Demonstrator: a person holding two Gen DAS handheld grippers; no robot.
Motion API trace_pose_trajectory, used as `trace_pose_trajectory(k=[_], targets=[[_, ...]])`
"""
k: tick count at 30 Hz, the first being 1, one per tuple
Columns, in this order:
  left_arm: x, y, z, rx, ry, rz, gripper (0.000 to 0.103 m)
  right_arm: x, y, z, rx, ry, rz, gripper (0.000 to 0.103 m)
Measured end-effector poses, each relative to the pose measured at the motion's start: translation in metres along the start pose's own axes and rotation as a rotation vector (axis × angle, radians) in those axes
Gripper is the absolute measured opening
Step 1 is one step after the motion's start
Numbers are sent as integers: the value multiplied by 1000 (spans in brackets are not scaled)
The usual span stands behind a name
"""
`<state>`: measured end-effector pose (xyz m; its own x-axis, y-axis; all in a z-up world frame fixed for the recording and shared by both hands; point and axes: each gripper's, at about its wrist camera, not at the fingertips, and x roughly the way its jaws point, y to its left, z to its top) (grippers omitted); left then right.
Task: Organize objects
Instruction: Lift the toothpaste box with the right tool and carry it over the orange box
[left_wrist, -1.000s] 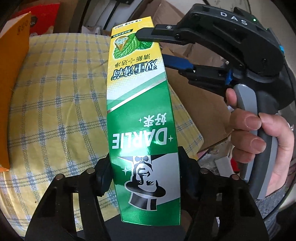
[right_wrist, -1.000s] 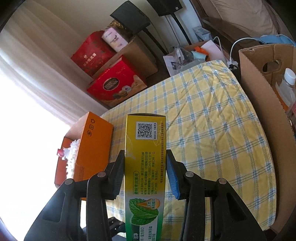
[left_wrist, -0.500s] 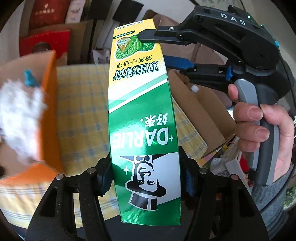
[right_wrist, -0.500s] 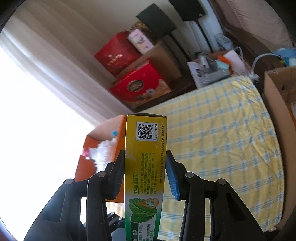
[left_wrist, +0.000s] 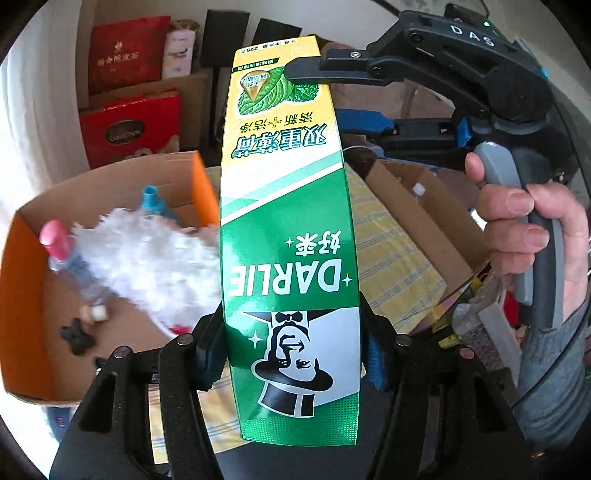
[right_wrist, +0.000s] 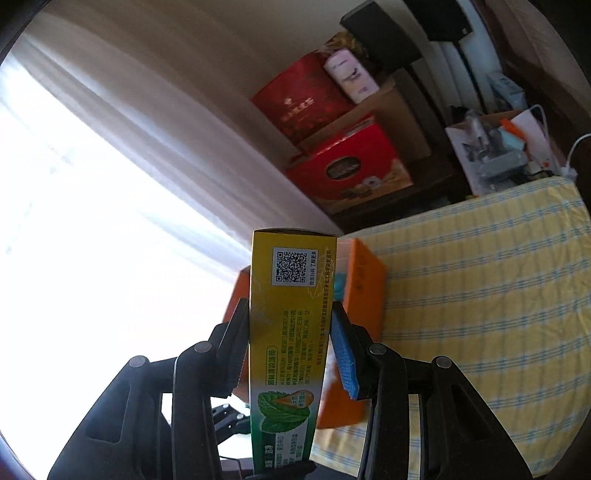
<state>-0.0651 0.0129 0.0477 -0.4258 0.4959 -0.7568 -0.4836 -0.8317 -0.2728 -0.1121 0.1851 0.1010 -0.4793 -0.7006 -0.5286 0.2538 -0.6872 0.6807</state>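
Note:
A green and yellow Darlie toothpaste box (left_wrist: 288, 229) is held at both ends. My left gripper (left_wrist: 291, 354) is shut on its green end. My right gripper (right_wrist: 288, 332) is shut on its yellow end (right_wrist: 291, 314); it also shows in the left wrist view (left_wrist: 325, 96), with a hand on its handle. The box hangs in the air beside and above an open orange cardboard box (left_wrist: 22, 295), also in the right wrist view (right_wrist: 364, 280). The orange box holds white fluffy stuff (left_wrist: 147, 258), a pink-capped bottle (left_wrist: 59, 247) and a blue-capped item (left_wrist: 151, 195).
A yellow checked tablecloth (right_wrist: 480, 295) covers the table. A brown cardboard box (left_wrist: 424, 221) stands at the table's right side. Red gift boxes (right_wrist: 351, 170) and cartons are stacked by the wall and curtain. Small dark bits (left_wrist: 75, 334) lie in the orange box.
Both grippers have carried the toothpaste box to the left, toward the orange box, whose open inside now fills the left wrist view's left half. The grips have not changed.

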Motion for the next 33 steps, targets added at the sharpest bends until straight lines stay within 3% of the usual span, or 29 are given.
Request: trace_pose_trajectory(k=[5, 9, 19, 33], targets=[[4, 31, 5, 57, 32, 26, 56, 19, 6, -2, 32, 30, 34, 43], [-10, 25, -13, 104, 71, 59, 56, 35, 3, -7, 63, 58, 62, 43], [-28, 42, -20, 308, 163, 156, 56, 57, -2, -12, 140, 88, 147, 43], [-22, 53, -22, 415, 200, 164, 56, 71, -12, -20, 223, 72, 147, 44]])
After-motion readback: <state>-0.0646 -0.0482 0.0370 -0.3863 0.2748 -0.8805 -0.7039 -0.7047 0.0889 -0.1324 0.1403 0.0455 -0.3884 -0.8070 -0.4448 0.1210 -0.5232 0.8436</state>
